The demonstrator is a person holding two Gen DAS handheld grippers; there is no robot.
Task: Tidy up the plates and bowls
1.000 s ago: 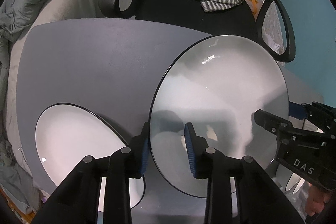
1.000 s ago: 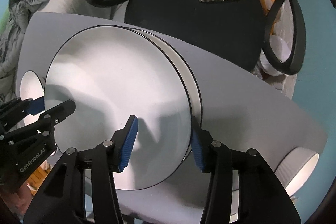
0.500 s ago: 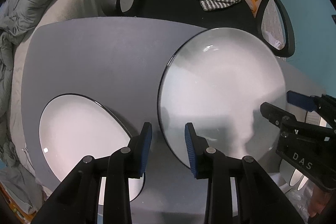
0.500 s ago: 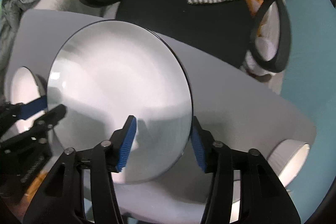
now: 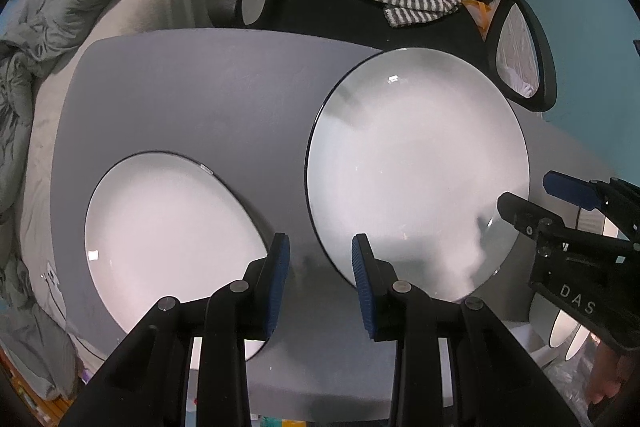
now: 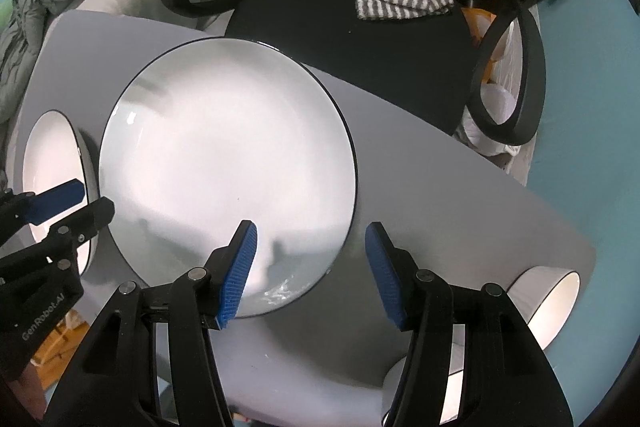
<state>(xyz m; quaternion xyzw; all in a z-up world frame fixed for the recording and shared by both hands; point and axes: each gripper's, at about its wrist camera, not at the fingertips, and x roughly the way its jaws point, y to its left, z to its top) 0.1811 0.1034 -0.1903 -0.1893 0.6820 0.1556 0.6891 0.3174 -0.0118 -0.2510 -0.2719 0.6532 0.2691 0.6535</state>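
A large white plate with a black rim (image 5: 416, 167) lies flat on the grey table (image 5: 200, 99); it also shows in the right wrist view (image 6: 228, 179). A second white plate (image 5: 168, 239) lies to its left, also seen in the right wrist view (image 6: 52, 179). My left gripper (image 5: 318, 283) is open and empty, over the gap between the two plates. My right gripper (image 6: 312, 271) is open and empty, at the near right rim of the large plate. Each gripper shows in the other's view.
White bowls stand at the table's right end (image 6: 552, 303) and near edge (image 6: 452, 387). A black office chair (image 5: 360, 11) with striped cloth (image 5: 404, 3) stands behind the table. Grey bedding (image 5: 80, 7) lies at the left.
Both grippers have opened and let go of the large plate. It has gone from tilted and lifted to flat on the table. Both grippers have drawn back a little.
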